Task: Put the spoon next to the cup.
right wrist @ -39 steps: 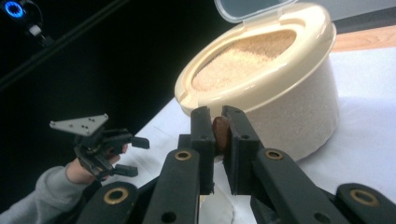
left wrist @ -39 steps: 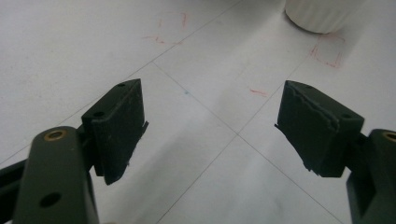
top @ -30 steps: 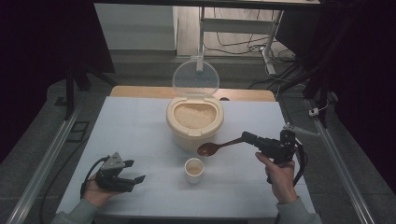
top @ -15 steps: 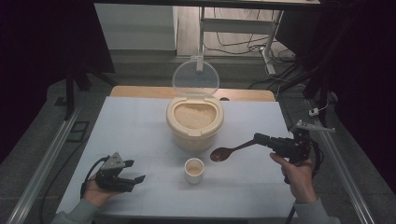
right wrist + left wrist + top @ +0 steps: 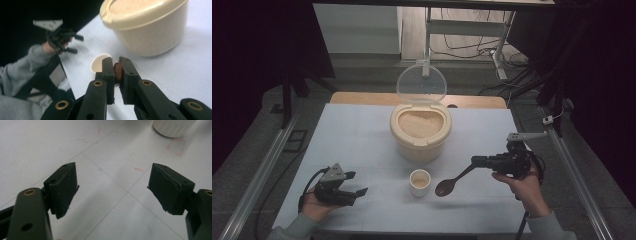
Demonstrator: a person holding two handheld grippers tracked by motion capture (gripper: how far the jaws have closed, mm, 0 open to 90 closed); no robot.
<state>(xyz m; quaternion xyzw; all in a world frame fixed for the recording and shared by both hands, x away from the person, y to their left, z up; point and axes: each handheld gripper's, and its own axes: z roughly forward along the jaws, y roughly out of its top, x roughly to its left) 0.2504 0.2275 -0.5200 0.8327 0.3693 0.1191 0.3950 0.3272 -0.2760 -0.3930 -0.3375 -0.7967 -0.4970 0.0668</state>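
So the right tool (image 5: 476, 161) is clamped on the brown spoon (image 5: 451, 183), bowl hanging just right of the little cup (image 5: 419, 181); left tool (image 5: 357, 183) hangs wide apart over the desk (image 5: 362, 135).

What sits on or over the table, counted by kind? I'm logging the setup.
Rice container with its lid open: 1
Small cup: 1
Spoon: 1
Hand-held gripper: 2, left hand-held gripper, right hand-held gripper
Total: 5

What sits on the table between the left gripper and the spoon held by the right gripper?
In the high view, only the small cup stands between the left gripper and the spoon; the table is otherwise bare there.
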